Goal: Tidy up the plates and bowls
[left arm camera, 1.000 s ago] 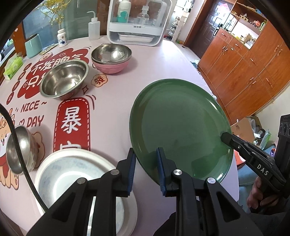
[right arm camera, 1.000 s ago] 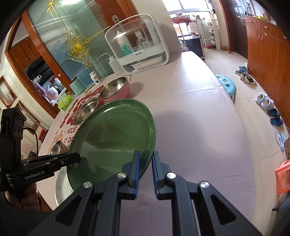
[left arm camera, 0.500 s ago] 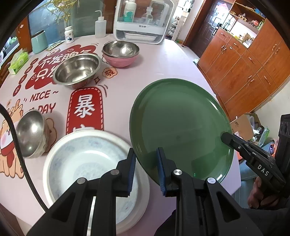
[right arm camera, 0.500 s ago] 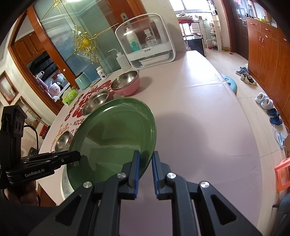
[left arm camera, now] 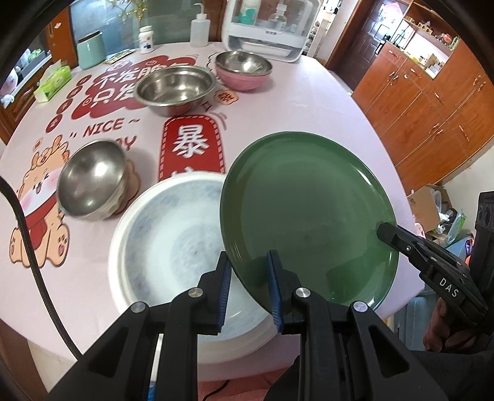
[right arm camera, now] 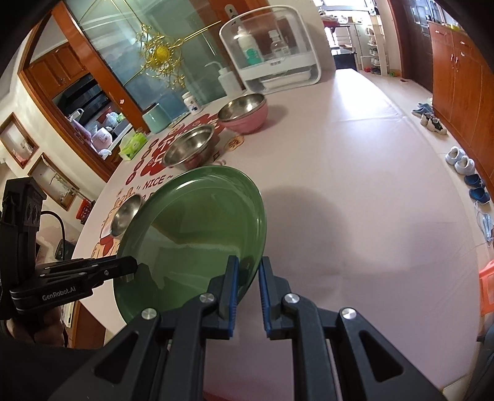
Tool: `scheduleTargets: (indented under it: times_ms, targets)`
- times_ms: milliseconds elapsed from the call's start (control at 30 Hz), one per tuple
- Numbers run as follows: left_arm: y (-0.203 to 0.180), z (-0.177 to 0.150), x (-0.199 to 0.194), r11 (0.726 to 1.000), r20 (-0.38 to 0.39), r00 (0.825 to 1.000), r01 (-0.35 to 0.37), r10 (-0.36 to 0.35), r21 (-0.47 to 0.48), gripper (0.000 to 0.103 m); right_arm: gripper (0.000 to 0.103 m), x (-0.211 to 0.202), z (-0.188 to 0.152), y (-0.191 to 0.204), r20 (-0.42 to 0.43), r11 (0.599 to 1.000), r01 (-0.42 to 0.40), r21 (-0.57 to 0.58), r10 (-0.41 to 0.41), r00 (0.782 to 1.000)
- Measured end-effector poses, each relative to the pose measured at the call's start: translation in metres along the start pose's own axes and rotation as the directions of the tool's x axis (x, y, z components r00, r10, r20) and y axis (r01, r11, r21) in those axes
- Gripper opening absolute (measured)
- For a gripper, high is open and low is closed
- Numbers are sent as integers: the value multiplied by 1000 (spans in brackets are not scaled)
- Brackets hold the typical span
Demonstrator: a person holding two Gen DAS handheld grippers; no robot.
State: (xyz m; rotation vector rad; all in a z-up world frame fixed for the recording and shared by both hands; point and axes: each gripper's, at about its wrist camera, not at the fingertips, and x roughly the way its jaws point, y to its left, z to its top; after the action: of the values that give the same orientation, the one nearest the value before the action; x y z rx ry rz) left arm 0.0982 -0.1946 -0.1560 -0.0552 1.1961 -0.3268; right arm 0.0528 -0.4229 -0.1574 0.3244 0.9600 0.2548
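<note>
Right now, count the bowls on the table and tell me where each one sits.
4. A small steel bowl tilts beside the white plate; a wide steel bowl sits mid-table; a steel bowl nests inside a pink bowl farther back. Others may be hidden.

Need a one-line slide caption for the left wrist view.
Both grippers, left and right, hold a green plate above a white plate.

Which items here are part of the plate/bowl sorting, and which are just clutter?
Job:
green plate, held by both hand-held grippers (left, right)
white plate
steel bowls
pink bowl

Clutter:
tissue box
squeeze bottle
pill bottle
teal cup
</note>
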Motion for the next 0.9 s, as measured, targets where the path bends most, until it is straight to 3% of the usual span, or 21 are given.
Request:
scheduleTargets:
  times_ms: [433, 900]
  targets:
    - [48, -18, -3, 998, -58, 997, -53, 50, -39, 21, 13, 34, -17, 40, -95, 999, -33, -4, 32, 995]
    - [87, -20, 11, 993, -118, 990, -88, 79, -75, 21, 15, 62, -21, 72, -181, 998, -14, -53, 4, 983]
